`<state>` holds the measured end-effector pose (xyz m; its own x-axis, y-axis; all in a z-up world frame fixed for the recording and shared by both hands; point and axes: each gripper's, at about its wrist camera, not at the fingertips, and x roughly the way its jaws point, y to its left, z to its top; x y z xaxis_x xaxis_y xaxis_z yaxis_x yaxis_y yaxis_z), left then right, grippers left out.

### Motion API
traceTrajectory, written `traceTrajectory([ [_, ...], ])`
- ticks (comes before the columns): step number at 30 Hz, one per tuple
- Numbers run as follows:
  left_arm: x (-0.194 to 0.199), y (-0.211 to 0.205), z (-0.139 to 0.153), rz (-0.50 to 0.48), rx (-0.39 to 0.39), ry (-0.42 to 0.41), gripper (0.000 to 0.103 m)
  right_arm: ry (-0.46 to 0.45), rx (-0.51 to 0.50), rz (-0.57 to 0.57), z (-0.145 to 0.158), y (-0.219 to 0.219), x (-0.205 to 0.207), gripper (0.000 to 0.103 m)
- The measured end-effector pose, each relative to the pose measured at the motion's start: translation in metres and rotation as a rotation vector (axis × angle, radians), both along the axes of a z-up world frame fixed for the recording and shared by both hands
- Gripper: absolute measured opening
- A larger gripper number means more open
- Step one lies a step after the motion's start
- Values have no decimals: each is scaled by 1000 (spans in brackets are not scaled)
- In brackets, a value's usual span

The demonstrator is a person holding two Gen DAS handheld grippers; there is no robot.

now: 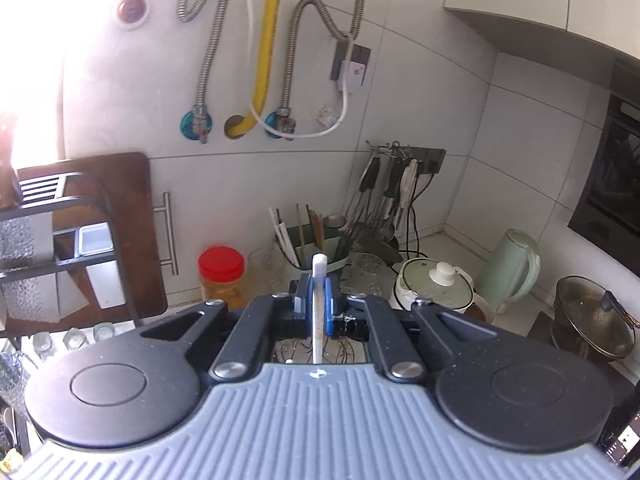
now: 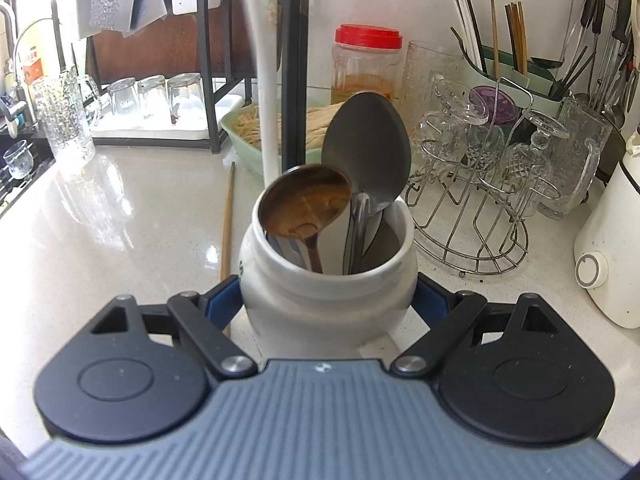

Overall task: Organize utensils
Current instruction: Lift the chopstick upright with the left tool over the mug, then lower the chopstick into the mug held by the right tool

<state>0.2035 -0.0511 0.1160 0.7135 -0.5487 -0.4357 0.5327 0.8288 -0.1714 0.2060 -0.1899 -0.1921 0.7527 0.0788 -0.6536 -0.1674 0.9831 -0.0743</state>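
the left claw (image 1: 316, 300) pinches a white chopstick (image 1: 319, 280) held high; a thin grip could let it twist or slip. the right claw (image 2: 326, 304) clamps the jar (image 2: 328, 280) of spoons (image 2: 366, 148) on the desk (image 2: 100, 220); a knock could tip it.

From my left wrist view, the white utensil (image 1: 319, 304) pinched in the left hand-held gripper (image 1: 318, 300) has its lower end hidden behind the housing, so I cannot tell what kind it is. Glare washes out the upper left corner, hiding the rack (image 1: 60, 232) top there. From my right wrist view, the white jar (image 2: 326, 280) hides its own base and the pads of the right hand-held gripper (image 2: 326, 300). The spoons (image 2: 366, 148) have handles sunk inside it. The white appliance (image 2: 612, 256) is cut by the right edge.
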Motion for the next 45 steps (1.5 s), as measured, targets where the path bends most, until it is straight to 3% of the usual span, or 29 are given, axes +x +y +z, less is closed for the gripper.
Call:
traceTrajectory([
  [17, 24, -35, -22, -62, 30, 55, 7, -15, 5, 0, -1, 0, -3, 91],
  [34, 53, -63, -80, -97, 127, 164, 7, -29, 9, 4, -2, 0, -3, 91],
  [45, 70, -73, -123, -147, 145, 343, 7, -29, 9, 4, -2, -1, -4, 91],
])
